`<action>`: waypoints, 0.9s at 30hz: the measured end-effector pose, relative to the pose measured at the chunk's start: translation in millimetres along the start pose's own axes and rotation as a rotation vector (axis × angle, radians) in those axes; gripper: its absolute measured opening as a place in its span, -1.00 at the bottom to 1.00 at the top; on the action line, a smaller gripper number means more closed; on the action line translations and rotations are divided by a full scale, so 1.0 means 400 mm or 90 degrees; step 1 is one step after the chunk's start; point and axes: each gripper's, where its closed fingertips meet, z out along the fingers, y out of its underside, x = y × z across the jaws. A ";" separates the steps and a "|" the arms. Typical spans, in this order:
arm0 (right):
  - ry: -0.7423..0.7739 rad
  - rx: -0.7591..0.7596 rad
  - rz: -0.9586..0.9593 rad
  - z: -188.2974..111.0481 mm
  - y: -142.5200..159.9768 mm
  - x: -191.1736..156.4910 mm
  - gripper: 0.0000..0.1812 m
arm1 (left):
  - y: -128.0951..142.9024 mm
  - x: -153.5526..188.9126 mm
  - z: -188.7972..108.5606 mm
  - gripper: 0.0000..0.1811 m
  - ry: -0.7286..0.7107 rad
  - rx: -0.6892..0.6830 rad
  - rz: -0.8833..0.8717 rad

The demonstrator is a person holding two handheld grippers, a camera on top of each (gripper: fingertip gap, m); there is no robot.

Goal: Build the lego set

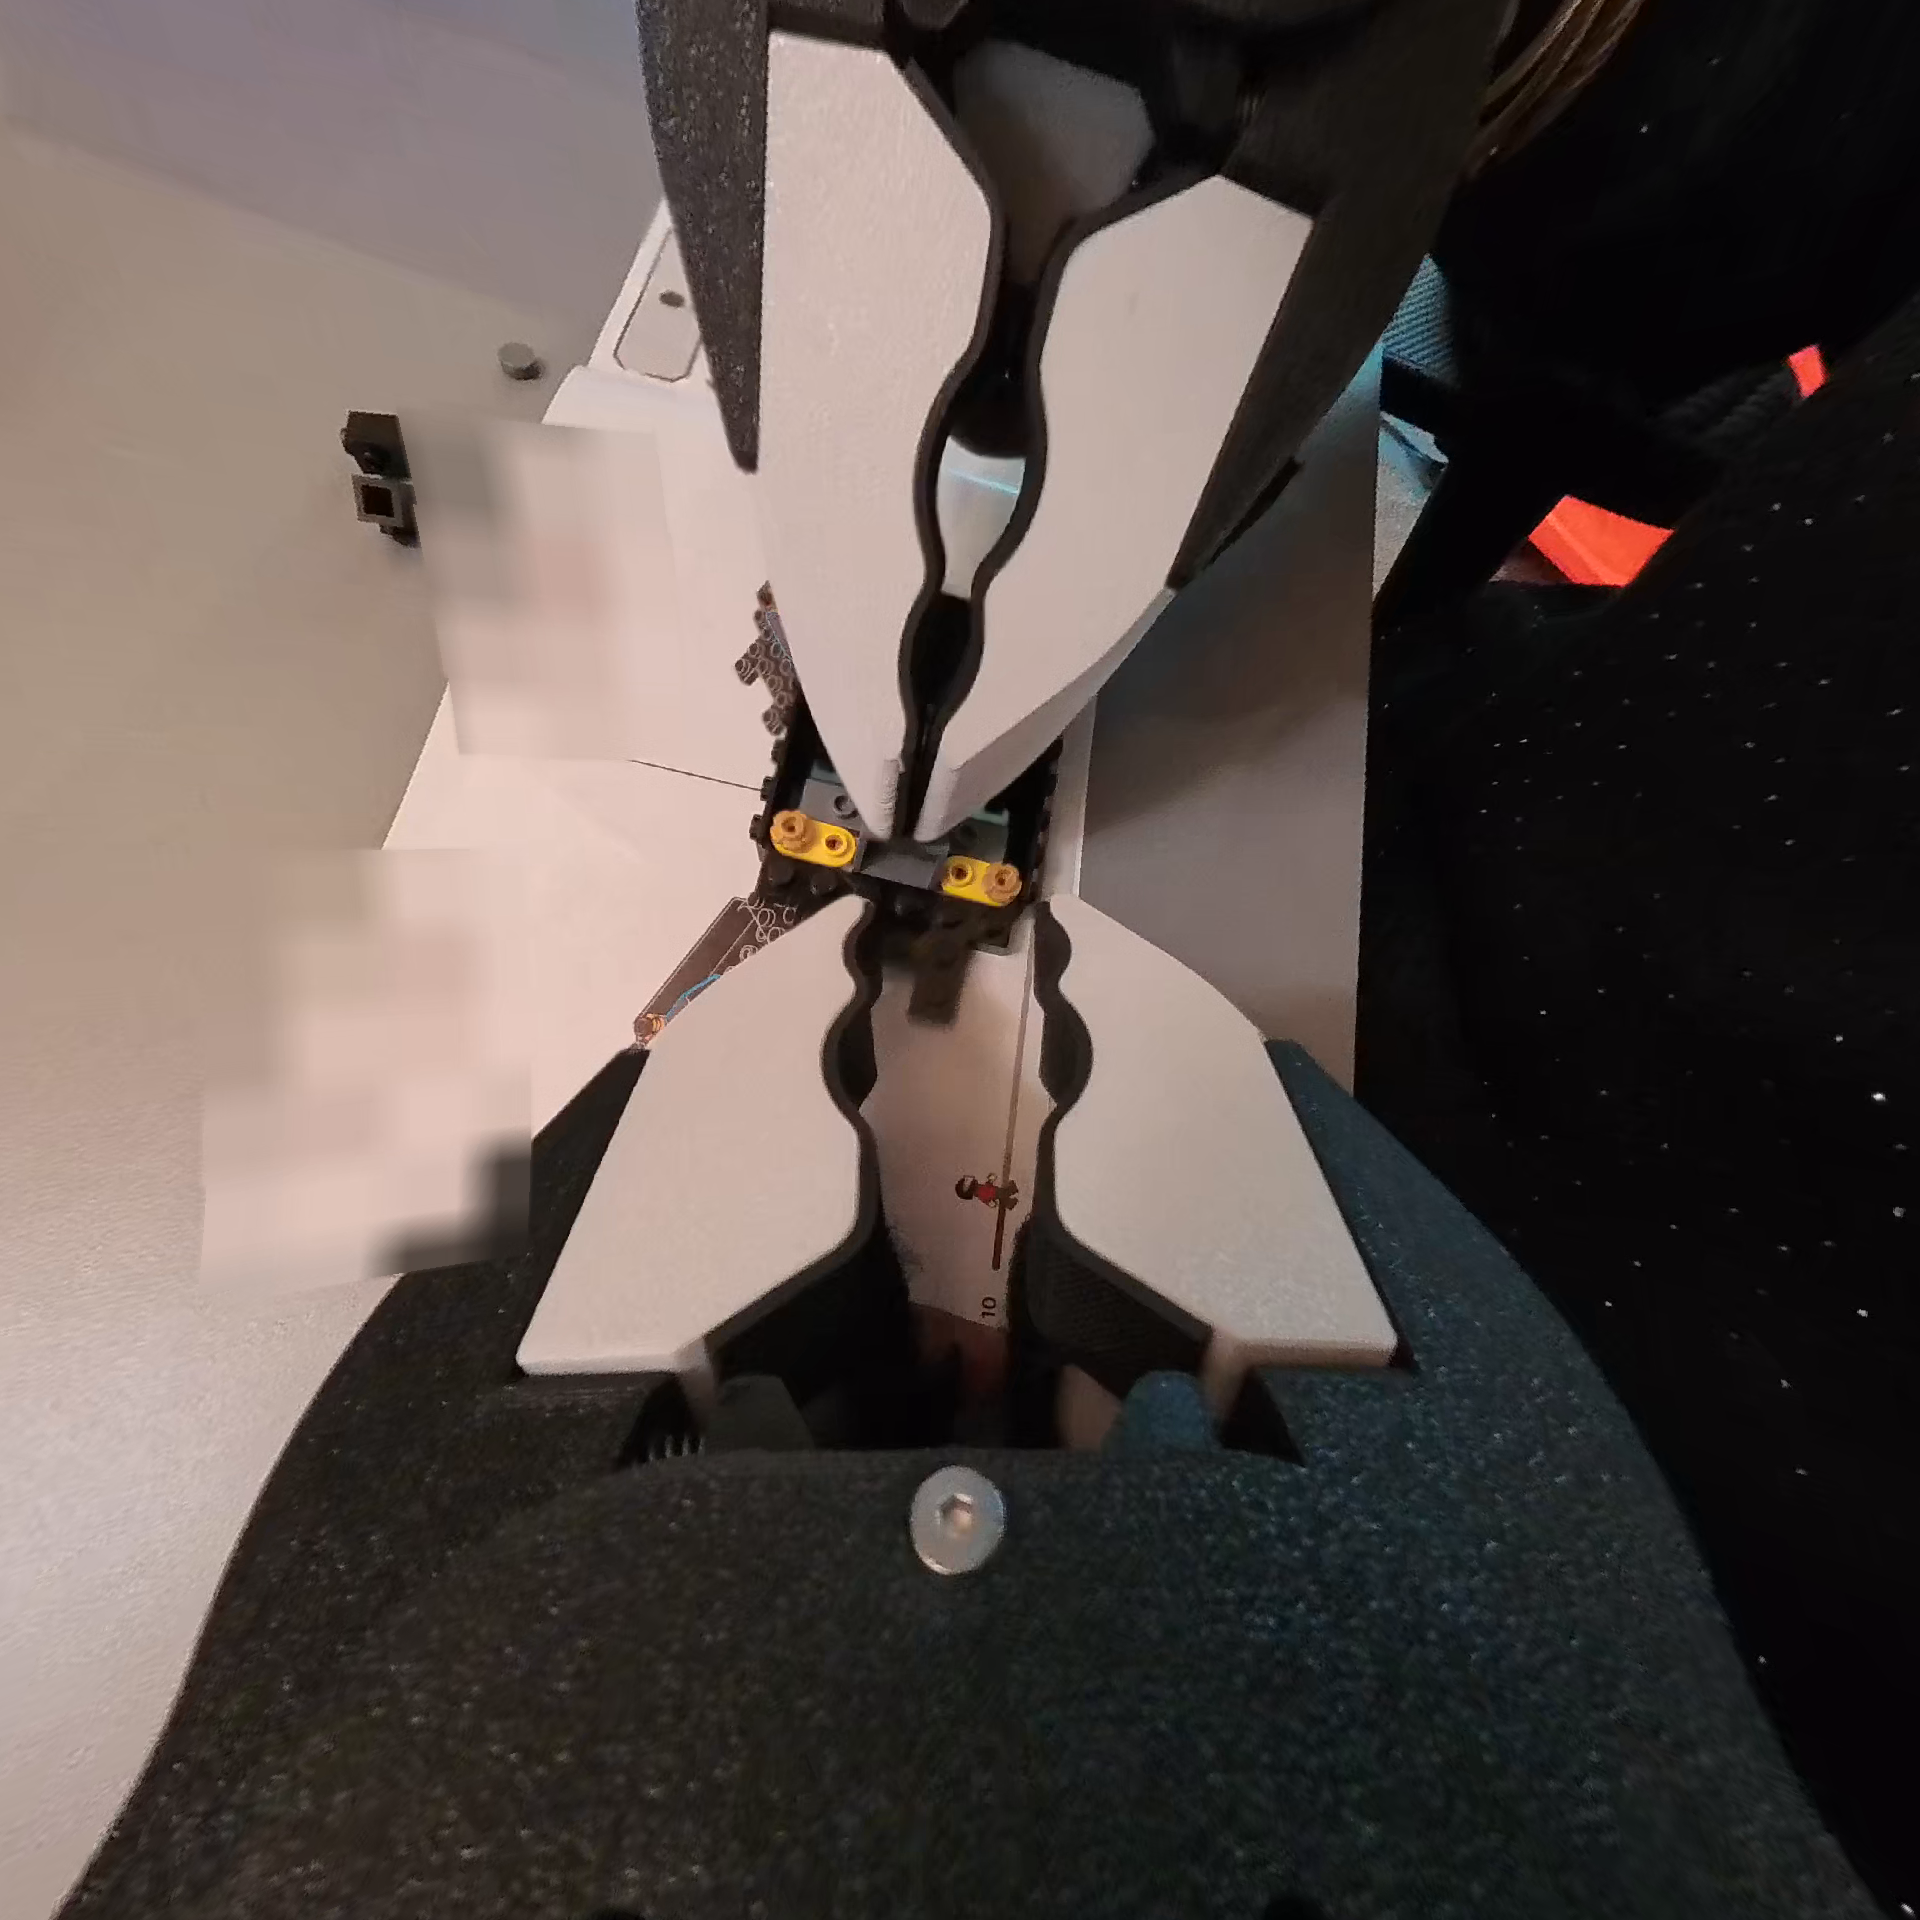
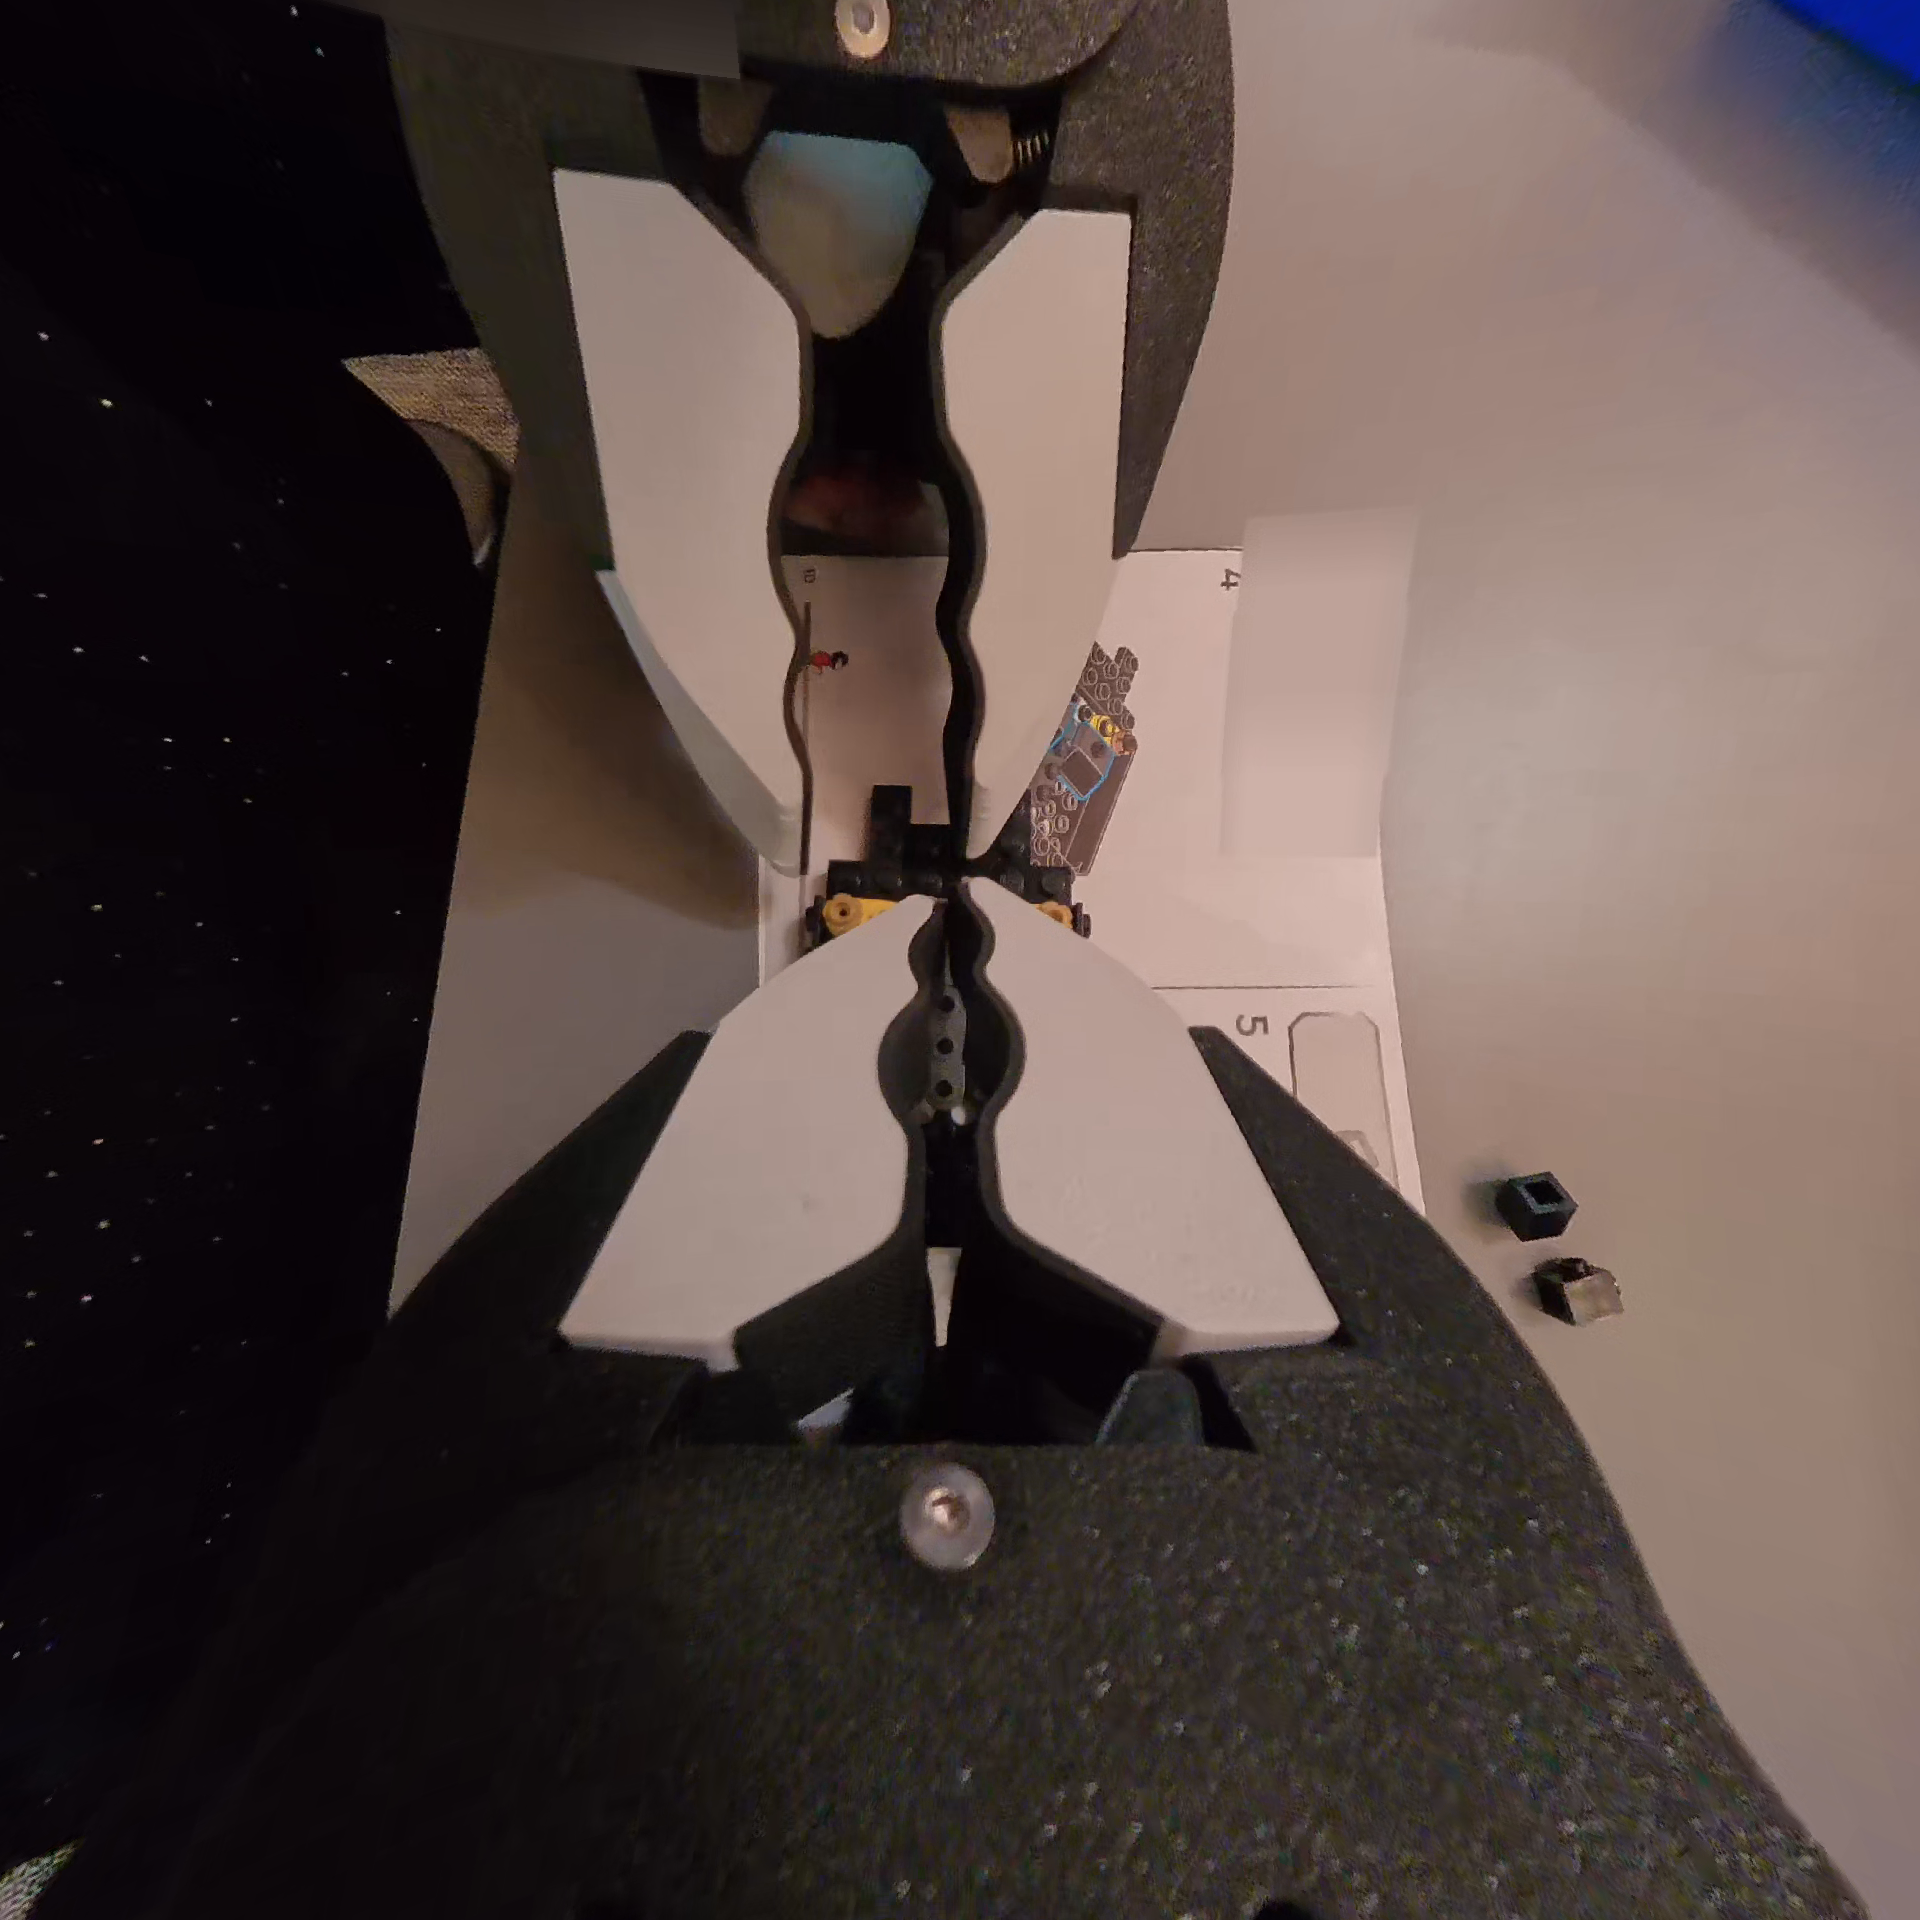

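A black lego build (image 1: pixel 930 940) with two yellow plates (image 1: pixel 816 836) at its sides lies on the instruction sheet (image 1: pixel 935 1164). My left gripper (image 1: pixel 951 909) has its jaws a brick's width apart around the build's near end and seems to hold it. My right gripper (image 1: pixel 914 831) comes in from the opposite side, shut on a dark grey piece (image 1: pixel 904 862) that rests on the build between the yellow plates. In the right wrist view, my right gripper (image 2: pixel 951 904) pinches the grey piece (image 2: pixel 943 1039), and the left gripper (image 2: pixel 888 847) faces it across the build (image 2: pixel 894 821).
Two small black loose pieces (image 2: pixel 1536 1205) (image 2: pixel 1574 1291) lie on the white table (image 2: pixel 1662 727) beside the sheet (image 2: pixel 1299 914); they also show in the left wrist view (image 1: pixel 379 478). A dark speckled cloth (image 1: pixel 1662 935) borders the table. Something orange (image 1: pixel 1590 540) lies by the cloth. Less than 4 cm separates the two grippers' tips.
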 end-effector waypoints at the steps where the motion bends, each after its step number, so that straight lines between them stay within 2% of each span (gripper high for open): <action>1: -0.001 -0.001 0.002 0.001 0.001 0.000 -0.96 | 0.001 0.000 0.001 -0.69 0.000 -0.002 0.000; 8: -0.005 -0.022 0.006 0.000 0.010 0.000 -1.00 | 0.001 0.001 0.000 -0.70 0.004 0.000 -0.004; 14: -0.008 0.053 -0.008 -0.011 -0.026 0.008 -0.98 | -0.007 0.004 -0.004 -0.70 0.002 0.013 0.012; 17: -0.030 0.104 -0.107 -0.030 -0.021 0.006 -0.72 | -0.006 0.009 -0.006 -0.69 0.006 0.013 0.023; 19: -0.019 0.136 -0.236 -0.064 -0.032 0.016 -0.72 | -0.007 0.012 -0.007 -0.69 0.013 0.015 0.025; 20: -0.017 0.126 -0.302 -0.077 -0.040 0.022 -0.83 | -0.008 0.013 -0.008 -0.69 0.017 0.018 0.023; 22: -0.066 0.050 -0.393 -0.082 -0.048 0.016 -0.91 | -0.012 0.014 -0.013 -0.69 0.021 0.026 0.020; 24: -0.137 -0.033 -0.468 -0.069 -0.046 -0.002 -0.93 | -0.012 0.015 -0.018 -0.69 0.021 0.026 0.023; 27: -0.183 -0.146 -0.599 -0.039 -0.027 0.003 -0.90 | -0.001 0.012 -0.020 -0.67 0.022 0.017 0.016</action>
